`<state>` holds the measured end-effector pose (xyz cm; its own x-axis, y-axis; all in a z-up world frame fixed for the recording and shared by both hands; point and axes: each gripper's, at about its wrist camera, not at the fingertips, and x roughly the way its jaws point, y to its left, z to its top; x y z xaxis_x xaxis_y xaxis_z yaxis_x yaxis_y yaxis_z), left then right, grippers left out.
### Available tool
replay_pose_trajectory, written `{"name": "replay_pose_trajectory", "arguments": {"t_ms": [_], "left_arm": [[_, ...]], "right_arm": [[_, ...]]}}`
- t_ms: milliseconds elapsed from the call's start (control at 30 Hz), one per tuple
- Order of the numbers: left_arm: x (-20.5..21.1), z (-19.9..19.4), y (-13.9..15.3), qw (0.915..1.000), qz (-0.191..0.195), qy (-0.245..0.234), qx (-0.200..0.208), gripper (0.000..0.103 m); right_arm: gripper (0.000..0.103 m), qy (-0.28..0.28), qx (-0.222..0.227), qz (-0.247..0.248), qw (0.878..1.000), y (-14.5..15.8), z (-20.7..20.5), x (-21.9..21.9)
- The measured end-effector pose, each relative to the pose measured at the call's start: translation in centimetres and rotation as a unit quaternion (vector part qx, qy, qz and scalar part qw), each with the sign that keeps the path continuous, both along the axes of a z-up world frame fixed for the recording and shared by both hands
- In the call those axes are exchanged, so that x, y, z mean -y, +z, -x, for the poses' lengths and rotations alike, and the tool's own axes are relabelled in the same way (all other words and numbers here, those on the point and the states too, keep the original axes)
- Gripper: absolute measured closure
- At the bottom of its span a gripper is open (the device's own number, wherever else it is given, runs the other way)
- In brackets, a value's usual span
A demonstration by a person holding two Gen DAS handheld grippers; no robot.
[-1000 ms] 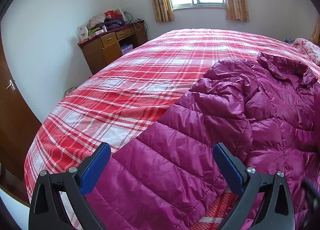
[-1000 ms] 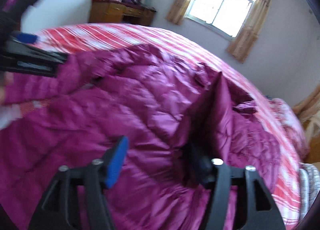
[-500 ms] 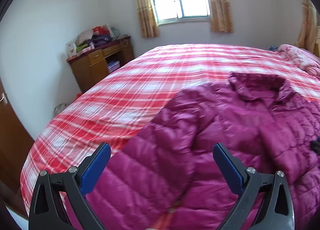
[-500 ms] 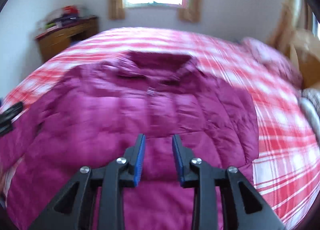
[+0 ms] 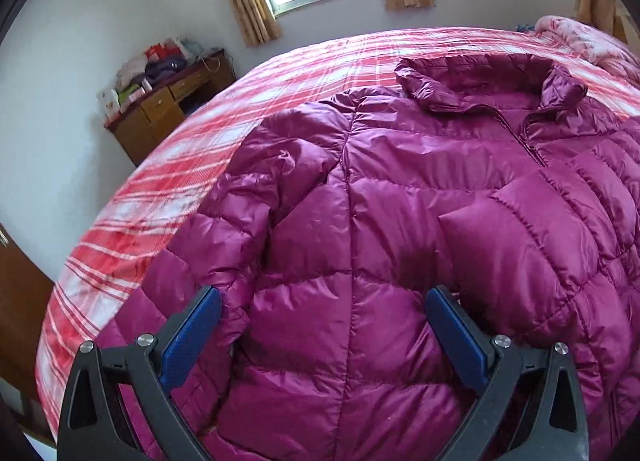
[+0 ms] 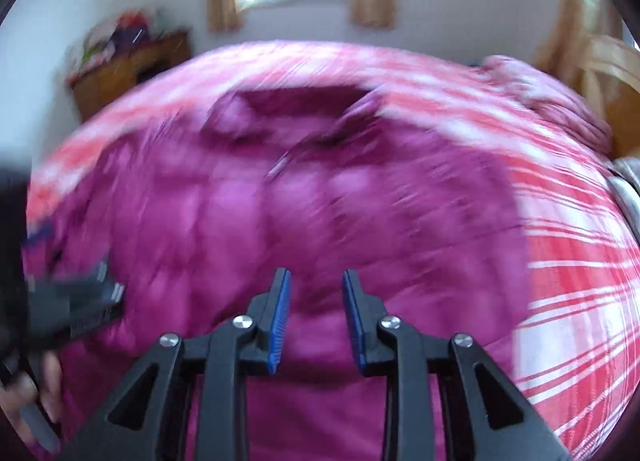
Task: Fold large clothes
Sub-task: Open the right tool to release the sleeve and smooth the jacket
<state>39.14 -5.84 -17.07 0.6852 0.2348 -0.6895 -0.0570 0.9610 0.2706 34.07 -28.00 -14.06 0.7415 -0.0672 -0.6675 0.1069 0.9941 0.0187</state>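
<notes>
My left gripper (image 5: 320,325) gapes wide and my right gripper (image 6: 316,321) narrowly, both empty over the puffer jacket (image 5: 420,221); next I'd grab the sleeve (image 5: 224,237) ahead-left to fold inward.

Right wrist view smeared throughout by motion: jacket (image 6: 280,221) quilting and zip unreadable, bed (image 6: 580,261) stripes streaked. Left gripper (image 6: 76,301) at the left edge, blurred and cut off; fingers not distinguishable there. Left wrist view: jacket (image 5: 380,241) runs off the right and bottom edges, hem unseen. Items piled on the dresser (image 5: 160,109) too small to identify.
</notes>
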Motion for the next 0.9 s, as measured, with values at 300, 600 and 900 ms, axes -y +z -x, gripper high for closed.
{"name": "replay_pose_trajectory", "arguments": {"t_ms": [300, 600, 900], "left_arm": [[-1.5, -1.2, -1.1, 0.9986, 0.041, 0.009, -0.032, 0.001], [-1.9, -1.2, -1.3, 0.9981, 0.053, 0.009, -0.031, 0.001], [-2.0, -1.3, -1.3, 0.9978, 0.058, 0.009, -0.031, 0.001]], "right_arm": [[0.060, -0.078, -0.069, -0.002, 0.995, -4.0, -3.7, 5.9], [0.051, -0.057, -0.056, -0.002, 0.997, -1.1, -1.2, 2.8], [0.036, 0.042, -0.066, 0.015, 0.997, -4.6, 0.3, -5.5]]}}
